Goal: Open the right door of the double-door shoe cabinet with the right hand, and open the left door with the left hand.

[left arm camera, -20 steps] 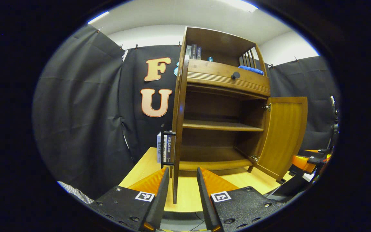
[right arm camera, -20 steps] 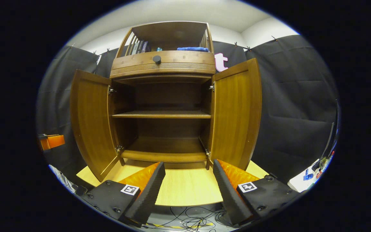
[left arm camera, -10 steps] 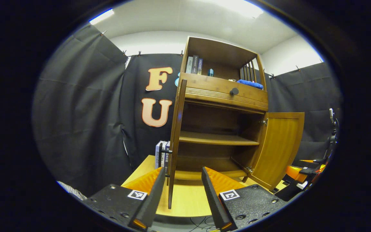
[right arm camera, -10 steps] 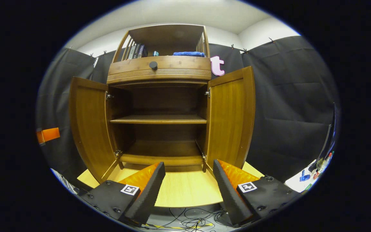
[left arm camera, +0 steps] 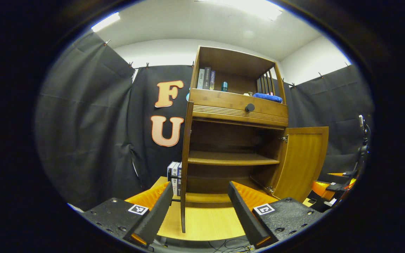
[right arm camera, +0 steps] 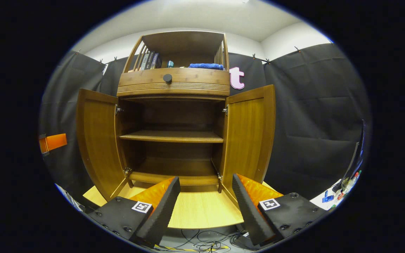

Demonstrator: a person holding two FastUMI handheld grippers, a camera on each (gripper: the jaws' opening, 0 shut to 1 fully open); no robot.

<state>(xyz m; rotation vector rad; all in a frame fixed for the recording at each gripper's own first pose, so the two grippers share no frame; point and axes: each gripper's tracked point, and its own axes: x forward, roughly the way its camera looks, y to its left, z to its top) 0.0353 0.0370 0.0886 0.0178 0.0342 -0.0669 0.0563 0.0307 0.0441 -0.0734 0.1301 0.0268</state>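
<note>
The wooden shoe cabinet (right arm camera: 174, 88) stands on a light table with both doors swung out. In the right gripper view the left door (right arm camera: 97, 140) and right door (right arm camera: 250, 137) flank two bare shelves. My right gripper (right arm camera: 206, 182) is open in front of the cabinet, apart from both doors. In the left gripper view the left door (left arm camera: 185, 168) is edge-on, its dark handle (left arm camera: 175, 188) on the far side, and the right door (left arm camera: 302, 161) stands open. My left gripper (left arm camera: 199, 189) is open, its fingers either side of the door's edge without touching it.
The light wooden table (right arm camera: 202, 211) carries the cabinet. A drawer with a round knob (right arm camera: 167, 78), books (right arm camera: 149, 60) and a blue cloth (right arm camera: 206, 65) sit up top. More books (left arm camera: 173, 170) stand behind the left door. Cables (right arm camera: 202, 242) lie below the table's front edge.
My left gripper has drawn back from the left door's edge and its fingers have spread wider. My right gripper has backed off a little. Both doors stay open.
</note>
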